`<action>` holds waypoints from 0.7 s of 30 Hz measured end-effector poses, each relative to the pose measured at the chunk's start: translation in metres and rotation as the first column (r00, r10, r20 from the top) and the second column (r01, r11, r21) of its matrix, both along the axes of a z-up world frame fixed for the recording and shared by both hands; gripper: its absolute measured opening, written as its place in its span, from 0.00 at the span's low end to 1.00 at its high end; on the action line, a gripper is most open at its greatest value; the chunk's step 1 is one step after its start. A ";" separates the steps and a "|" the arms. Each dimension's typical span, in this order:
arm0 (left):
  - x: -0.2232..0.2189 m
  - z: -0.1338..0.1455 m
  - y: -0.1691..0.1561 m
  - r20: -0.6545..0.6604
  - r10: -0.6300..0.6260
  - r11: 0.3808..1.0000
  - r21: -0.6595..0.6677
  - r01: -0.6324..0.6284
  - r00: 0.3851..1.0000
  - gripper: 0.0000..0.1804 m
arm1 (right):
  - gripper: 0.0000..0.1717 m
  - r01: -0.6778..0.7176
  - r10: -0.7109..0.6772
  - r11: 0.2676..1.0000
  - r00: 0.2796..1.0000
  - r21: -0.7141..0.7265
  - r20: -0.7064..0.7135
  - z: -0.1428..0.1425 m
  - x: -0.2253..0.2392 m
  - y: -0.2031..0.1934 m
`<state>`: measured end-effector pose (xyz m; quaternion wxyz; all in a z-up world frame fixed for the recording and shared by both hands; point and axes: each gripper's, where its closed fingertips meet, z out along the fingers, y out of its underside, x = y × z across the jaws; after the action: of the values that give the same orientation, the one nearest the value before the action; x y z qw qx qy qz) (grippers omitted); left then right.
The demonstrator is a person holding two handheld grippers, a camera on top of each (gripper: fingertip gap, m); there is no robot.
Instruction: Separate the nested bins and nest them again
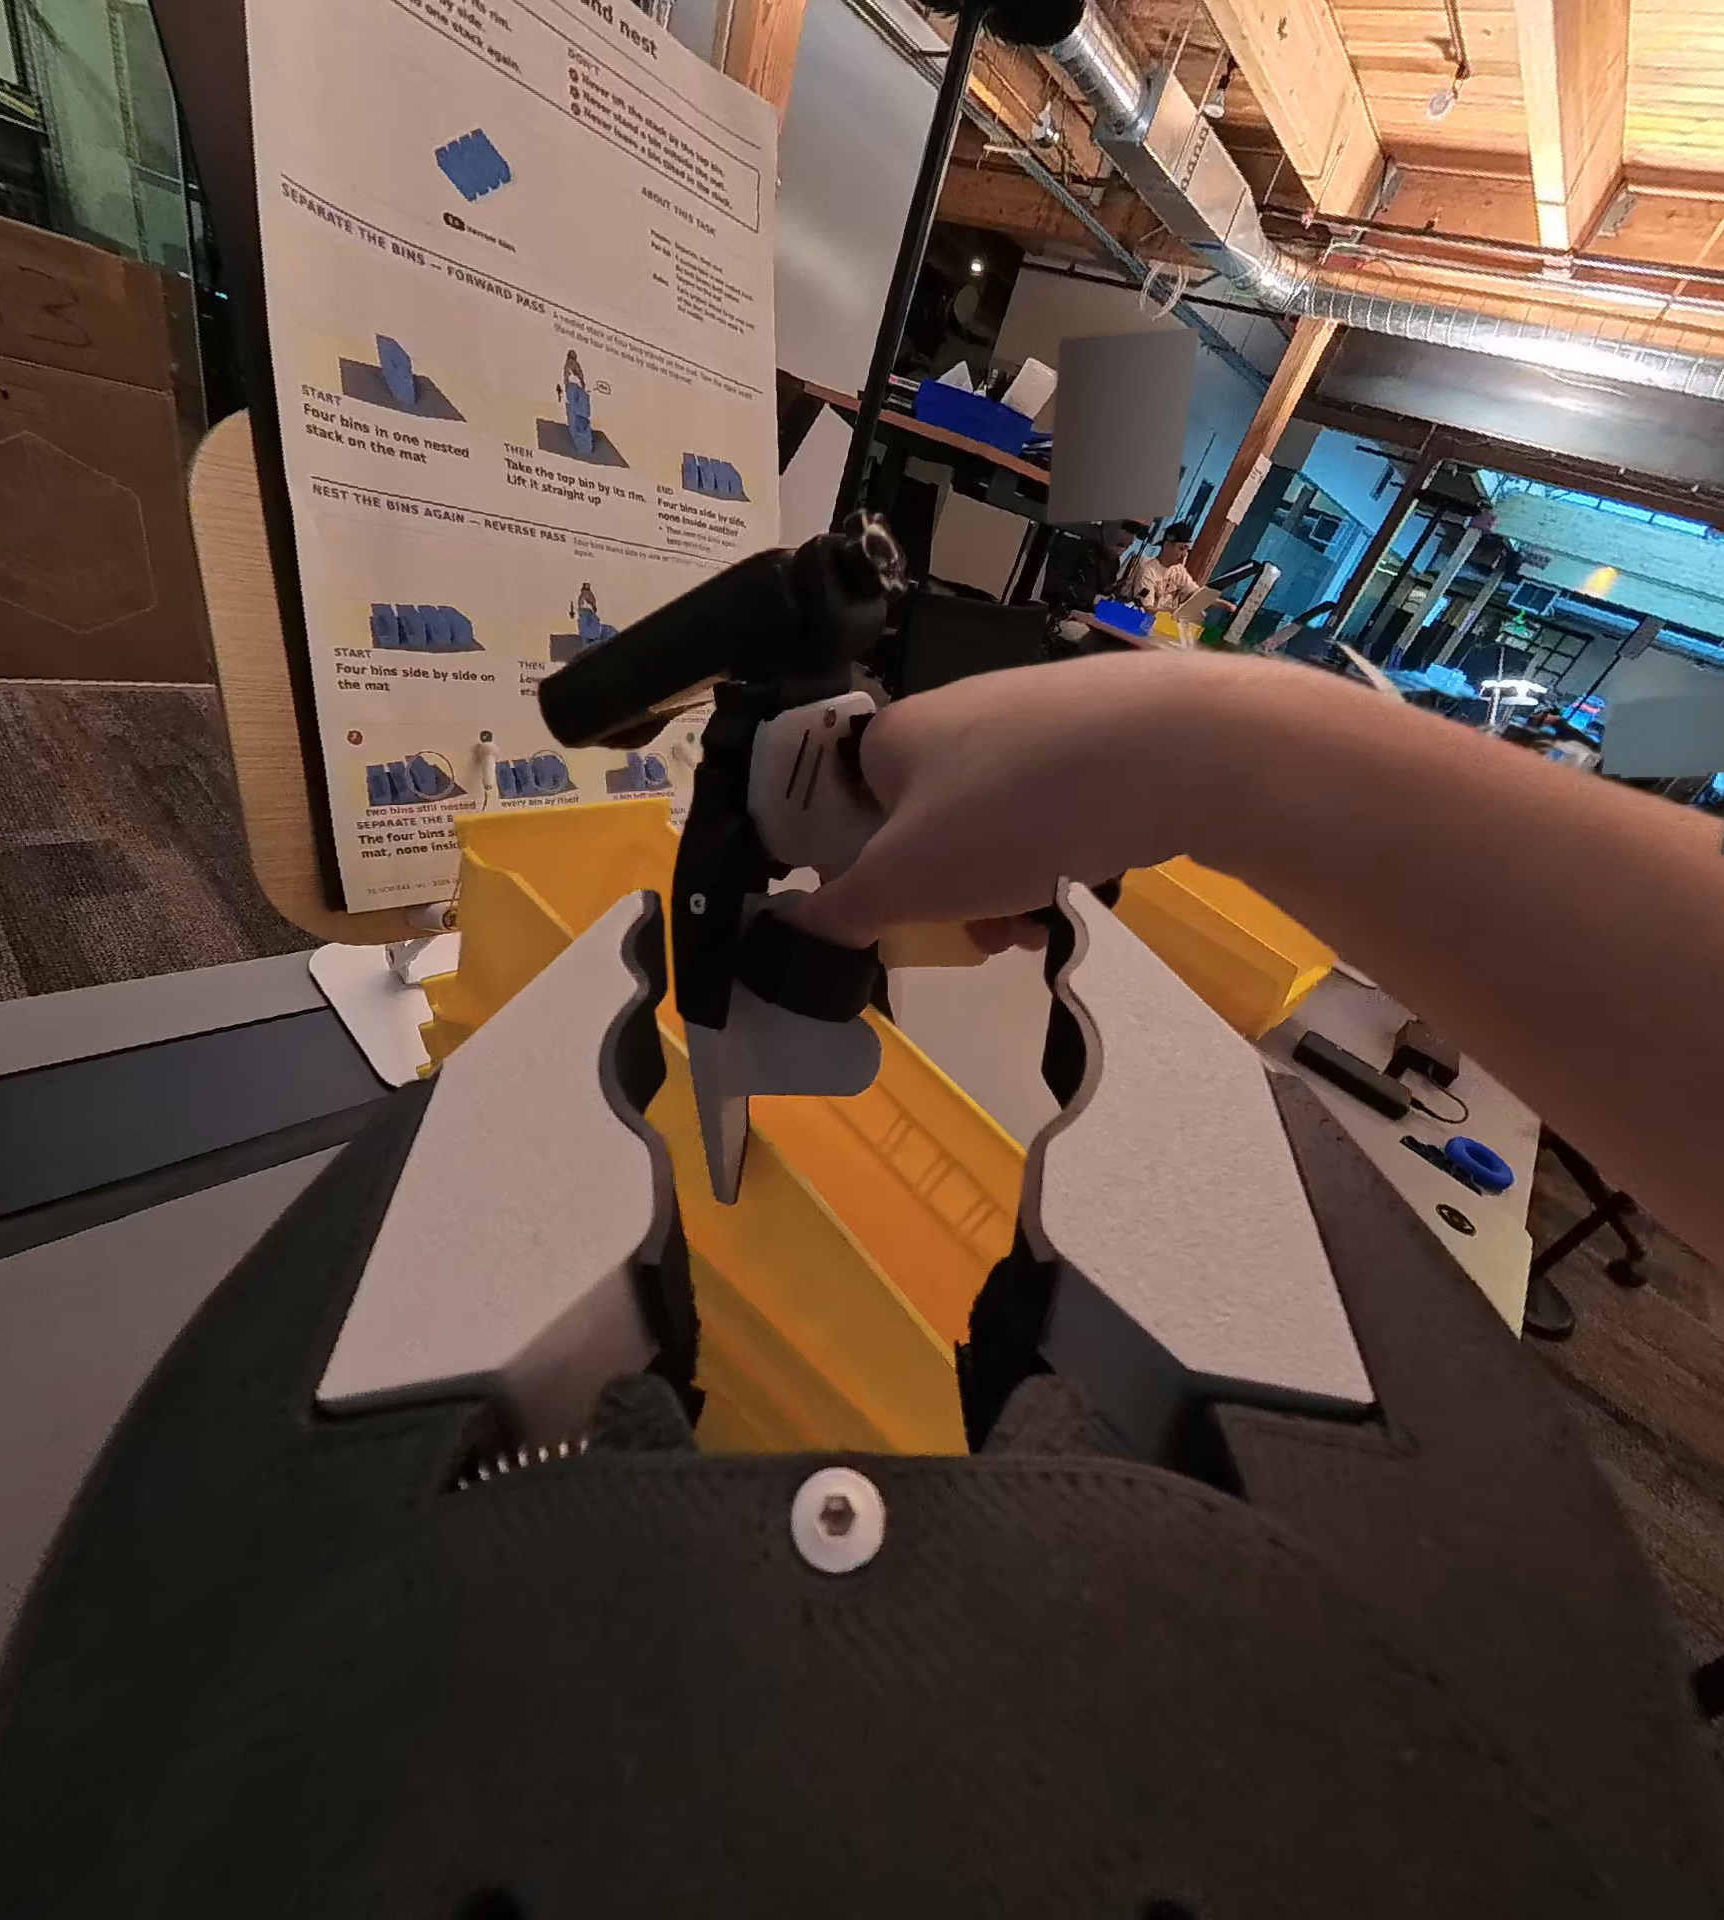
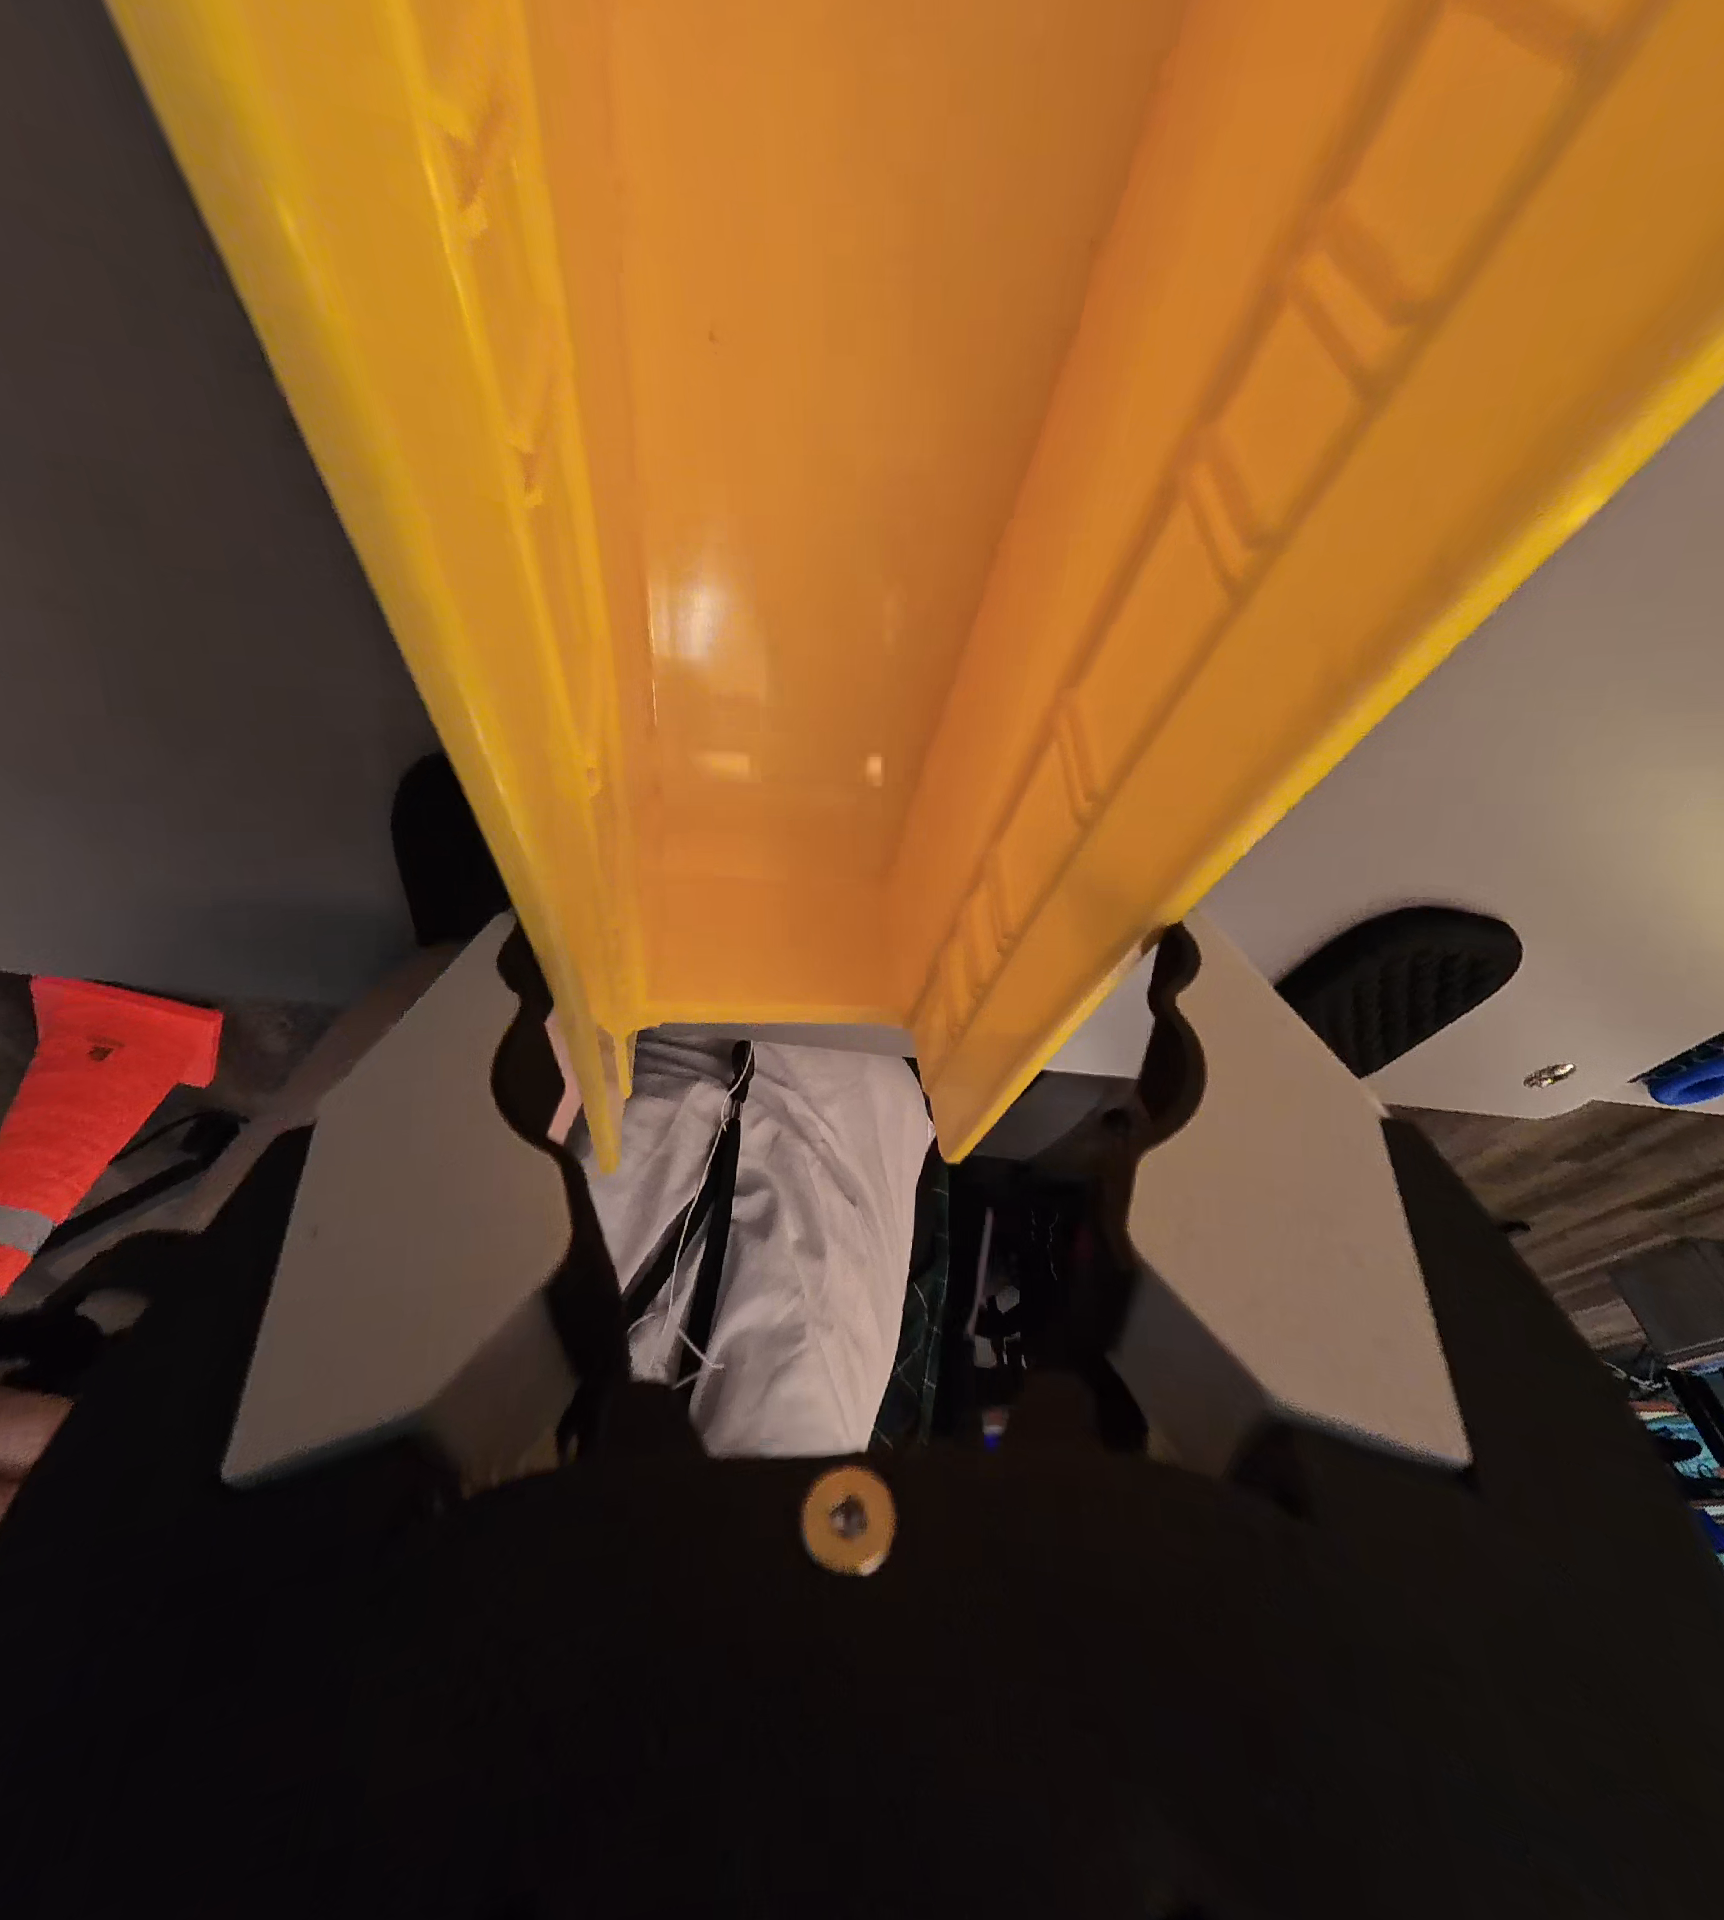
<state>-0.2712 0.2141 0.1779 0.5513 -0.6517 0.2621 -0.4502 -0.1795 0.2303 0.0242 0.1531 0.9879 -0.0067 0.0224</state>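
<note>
Bin [image 1: 837, 1278], yellow, long and narrow, is tilted up off the grey bench [image 1: 110, 1351] with both claws on it. Left claw [image 1: 856, 899] is partly open across the bin's width. Yellow plastic fills the gap between its two pads, which look pressed on the side walls, though the contact is partly hidden. Right claw [image 2: 842, 930] is spread wide and straddles the bin's far open end. Its right fingertip [image 2: 1164, 945] is at the rim. A thin sliver of space shows at the other pad, so it is probably not clamped. In the left wrist view a hand [image 1: 993, 821] holds that right claw above the bin, one grey finger [image 1: 728, 1132] pointing down by the bin wall. Two more yellow bins [image 1: 546, 883] [image 1: 1222, 956] stand on the bench behind, well apart from each other. Printed instruction sheet [image 1: 515, 416] stands upright past them. Blue ring [image 1: 1479, 1164] lies on the bench at right. Orange cone [image 2: 68, 1122] is on the floor in the right wrist view.
</note>
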 end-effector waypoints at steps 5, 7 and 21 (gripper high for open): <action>0.001 0.001 -0.002 -0.003 0.001 1.000 0.007 -0.001 1.000 0.40 | 0.68 -0.011 0.011 1.000 1.000 -0.023 -0.008 0.017 0.000 -0.009; 0.001 0.001 -0.002 -0.003 0.004 1.000 0.008 -0.004 1.000 0.40 | 0.68 -0.012 0.012 1.000 1.000 -0.019 -0.012 0.025 0.001 -0.010; 0.004 0.003 -0.005 -0.010 0.004 1.000 0.019 -0.003 1.000 0.41 | 0.66 -0.020 0.023 1.000 0.974 0.013 -0.226 0.070 0.035 -0.032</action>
<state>-0.2674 0.2090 0.1807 0.5570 -0.6491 0.2681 -0.4433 -0.1449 0.1980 0.0941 0.1471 0.9849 0.0212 -0.0885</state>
